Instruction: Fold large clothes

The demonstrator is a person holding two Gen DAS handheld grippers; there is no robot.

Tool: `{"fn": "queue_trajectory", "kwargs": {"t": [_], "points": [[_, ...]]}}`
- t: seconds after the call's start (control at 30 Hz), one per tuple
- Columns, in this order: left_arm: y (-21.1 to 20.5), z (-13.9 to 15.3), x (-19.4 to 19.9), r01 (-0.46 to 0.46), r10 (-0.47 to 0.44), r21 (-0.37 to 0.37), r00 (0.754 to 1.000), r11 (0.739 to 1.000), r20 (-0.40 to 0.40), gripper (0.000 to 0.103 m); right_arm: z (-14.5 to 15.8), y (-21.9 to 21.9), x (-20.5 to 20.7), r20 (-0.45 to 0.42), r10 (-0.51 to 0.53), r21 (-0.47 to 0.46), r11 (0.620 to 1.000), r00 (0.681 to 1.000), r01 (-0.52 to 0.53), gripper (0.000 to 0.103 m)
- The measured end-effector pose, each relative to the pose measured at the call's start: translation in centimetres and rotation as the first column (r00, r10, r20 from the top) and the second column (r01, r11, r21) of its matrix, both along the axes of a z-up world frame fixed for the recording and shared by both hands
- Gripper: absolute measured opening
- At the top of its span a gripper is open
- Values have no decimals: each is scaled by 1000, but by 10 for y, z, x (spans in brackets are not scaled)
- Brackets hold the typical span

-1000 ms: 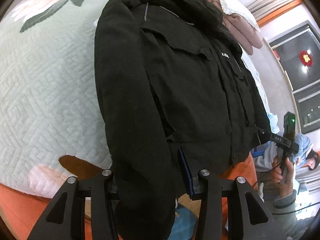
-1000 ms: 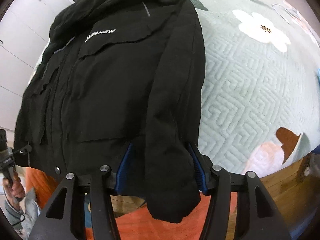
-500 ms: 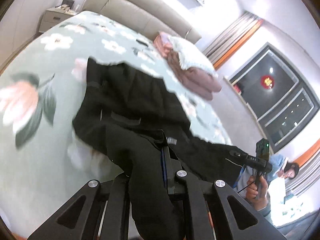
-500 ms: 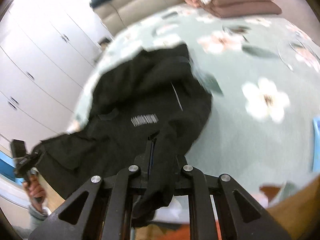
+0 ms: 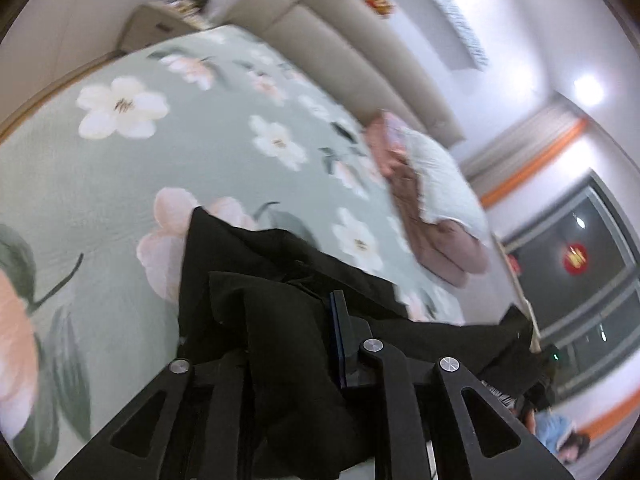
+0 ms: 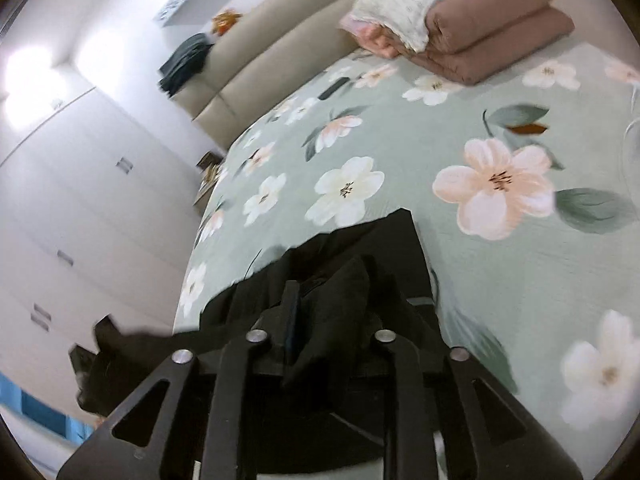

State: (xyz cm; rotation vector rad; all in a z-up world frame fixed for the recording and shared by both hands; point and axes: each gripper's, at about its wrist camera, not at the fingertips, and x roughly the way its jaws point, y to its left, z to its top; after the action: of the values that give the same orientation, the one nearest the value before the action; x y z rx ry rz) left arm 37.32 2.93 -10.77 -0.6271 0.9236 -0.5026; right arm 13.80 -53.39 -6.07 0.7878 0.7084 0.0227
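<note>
Black cloth fills the lower middle of both wrist views: the jacket (image 5: 256, 272) lies bunched on the near part of the bed, its far edge flat on the pale green floral bedspread (image 5: 120, 168) and its near folds drawn up into the grippers. No box, basket or bin shows in either view.

On the far side of the bedspread a stack of folded brown and pink quilts (image 6: 492, 40) sits with a white knitted throw (image 6: 416, 4) laid over the top. Behind it runs a beige padded headboard (image 6: 256, 76) with a dark garment (image 6: 186, 62) draped over its top edge. White wardrobe doors (image 6: 80, 200) line the wall beside the bed, and a small nightstand (image 5: 160, 28) stands at the head corner. In the left wrist view a dark window (image 5: 580, 272) with a red ornament on it closes the far wall, with orange-trimmed curtains beside it.

Left gripper (image 5: 296, 320) is clamped on a thick fold of the jacket, which hangs down between its arms and hides one finger; the blue-padded finger presses against the cloth. Right gripper (image 6: 328, 308) is likewise closed on a peaked fold of the jacket (image 6: 384, 248), the cloth spilling over its near finger
</note>
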Motion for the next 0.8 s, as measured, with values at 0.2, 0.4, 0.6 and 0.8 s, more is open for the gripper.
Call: {"fn": "queue_trajectory", "kwargs": {"t": [0.2, 0.4, 0.6, 0.8], "points": [[-23, -88, 41, -17, 21, 67, 998, 998, -65, 22, -92, 13, 71, -142, -19, -108, 994, 990, 4, 36], [-42, -97, 27, -5, -23, 205, 990, 979, 137, 23, -133, 34, 87, -162, -13, -207, 978, 987, -21, 40], [-11, -61, 22, 132, -146, 129, 984, 983, 103, 26, -98, 25, 67, -133, 43, -177, 982, 990, -66, 45], [39, -14, -15, 294, -294, -17, 956, 956, 22, 34, -16, 17, 2, 10, 40, -234, 971, 999, -36, 72]]}}
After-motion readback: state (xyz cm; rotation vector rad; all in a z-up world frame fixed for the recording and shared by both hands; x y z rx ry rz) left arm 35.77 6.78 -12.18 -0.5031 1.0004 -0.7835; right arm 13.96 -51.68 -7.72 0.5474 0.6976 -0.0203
